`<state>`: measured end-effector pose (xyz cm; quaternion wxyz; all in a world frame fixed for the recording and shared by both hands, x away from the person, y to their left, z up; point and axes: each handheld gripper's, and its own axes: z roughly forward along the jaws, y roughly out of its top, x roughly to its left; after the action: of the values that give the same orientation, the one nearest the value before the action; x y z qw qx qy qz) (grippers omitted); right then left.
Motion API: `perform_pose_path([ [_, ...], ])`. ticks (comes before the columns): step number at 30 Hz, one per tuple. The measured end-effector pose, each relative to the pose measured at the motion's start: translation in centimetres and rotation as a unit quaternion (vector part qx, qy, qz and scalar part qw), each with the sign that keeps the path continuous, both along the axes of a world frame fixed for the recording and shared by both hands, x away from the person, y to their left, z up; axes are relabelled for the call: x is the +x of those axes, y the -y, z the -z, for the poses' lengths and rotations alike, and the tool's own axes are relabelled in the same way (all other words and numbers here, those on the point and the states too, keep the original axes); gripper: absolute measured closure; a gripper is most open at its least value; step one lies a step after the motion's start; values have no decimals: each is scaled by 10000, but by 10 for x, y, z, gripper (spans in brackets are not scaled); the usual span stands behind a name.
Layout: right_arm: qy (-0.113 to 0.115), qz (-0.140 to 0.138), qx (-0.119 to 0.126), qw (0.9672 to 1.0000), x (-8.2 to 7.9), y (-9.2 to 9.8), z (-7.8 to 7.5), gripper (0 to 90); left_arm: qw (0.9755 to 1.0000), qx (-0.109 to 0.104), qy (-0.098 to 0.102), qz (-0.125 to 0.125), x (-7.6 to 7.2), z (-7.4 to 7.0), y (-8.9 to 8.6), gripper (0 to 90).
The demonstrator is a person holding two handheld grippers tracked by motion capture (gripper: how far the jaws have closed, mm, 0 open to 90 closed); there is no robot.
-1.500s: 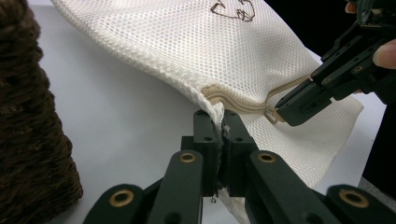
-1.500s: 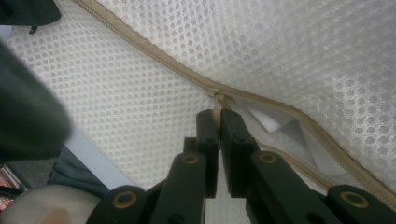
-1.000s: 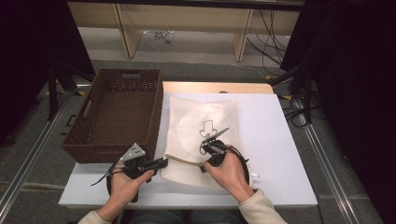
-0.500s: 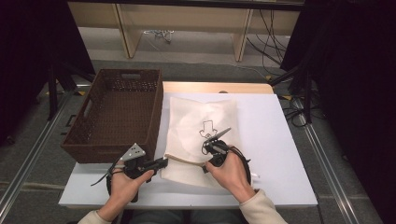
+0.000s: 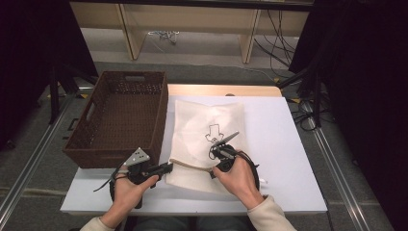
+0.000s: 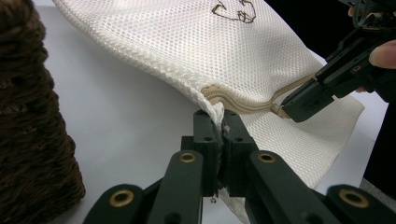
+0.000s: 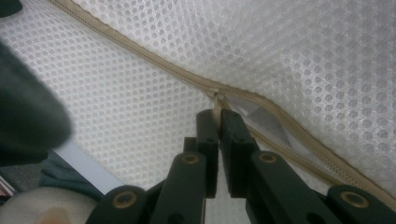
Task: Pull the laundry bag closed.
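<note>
A white mesh zip bag [image 5: 207, 127] with a black arrow print lies flat on the white table [image 5: 279, 144]. Its tan zipper [image 5: 190, 164] runs along the near edge, lifted a little off the table. My left gripper [image 5: 166, 168] is shut on the bag's near left corner [image 6: 215, 108], at the zipper's end. My right gripper [image 5: 212, 168] is shut on the zipper pull [image 7: 217, 101], partway along the zipper. To the right of the pull in the right gripper view the zipper [image 7: 280, 126] gapes slightly. In the left gripper view the right gripper [image 6: 286, 108] pinches the pull close by.
A brown wicker basket [image 5: 113, 156] stands at the table's left side, close to my left hand, and its wall [image 6: 28, 116] shows in the left gripper view. Bare white table lies right of the bag. Cables trail on the floor beyond the table.
</note>
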<state>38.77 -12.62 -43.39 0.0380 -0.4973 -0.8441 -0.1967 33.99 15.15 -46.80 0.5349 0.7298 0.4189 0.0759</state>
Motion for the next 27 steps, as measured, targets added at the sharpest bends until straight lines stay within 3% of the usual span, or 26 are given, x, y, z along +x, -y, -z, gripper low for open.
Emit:
perform_pose_path([
  [3, -113, 97, -93, 9998, 0, -1, -1, 876, 10000, -1, 10, 13, 0, 0, 0, 863],
  [16, -115, 207, -189, 9995, 0, 2, -1, 876, 10000, -9, 11, 3, 0, -1, 0, 863],
  [17, -76, 154, -112, 9998, 0, 3, 0, 876, 10000, -55, 3, -8, 0, 0, 0, 863],
  [27, -110, 301, -272, 9991, -1, 7, -4, 876, 9999, -102, -48, -61, 0, -1, 0, 863],
])
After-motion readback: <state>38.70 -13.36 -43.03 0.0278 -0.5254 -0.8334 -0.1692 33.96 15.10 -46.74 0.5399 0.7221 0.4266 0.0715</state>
